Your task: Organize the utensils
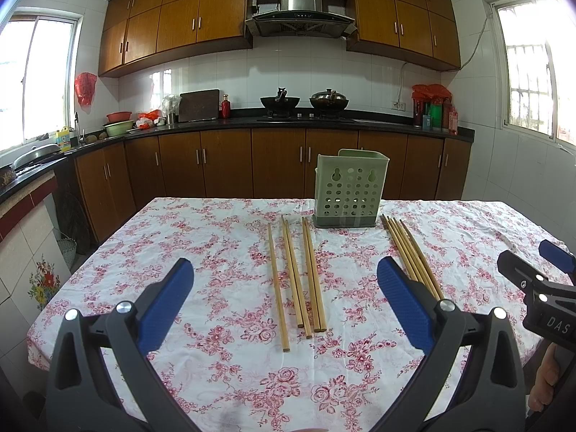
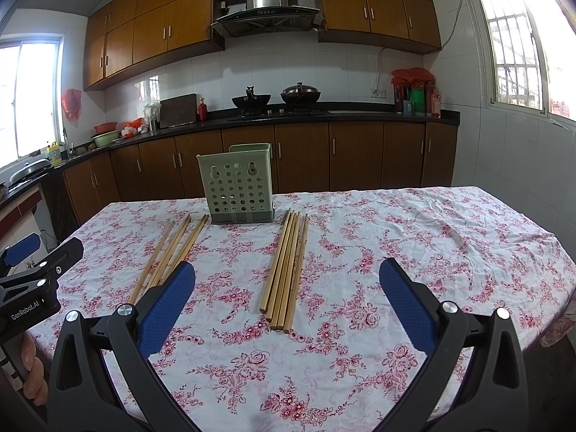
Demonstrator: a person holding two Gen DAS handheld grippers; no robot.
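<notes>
Only right cam shows right chopstick bundle (image 2: pixel 284 270) whole, L view clips it.

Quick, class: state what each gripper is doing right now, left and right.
Left gripper: open, holding nothing, above the tablecloth.
Right gripper: open, holding nothing; the chopsticks lie untouched on the table.

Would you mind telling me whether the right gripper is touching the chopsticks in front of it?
Apart: the right wrist view shows the right gripper open above the chopsticks.
</notes>
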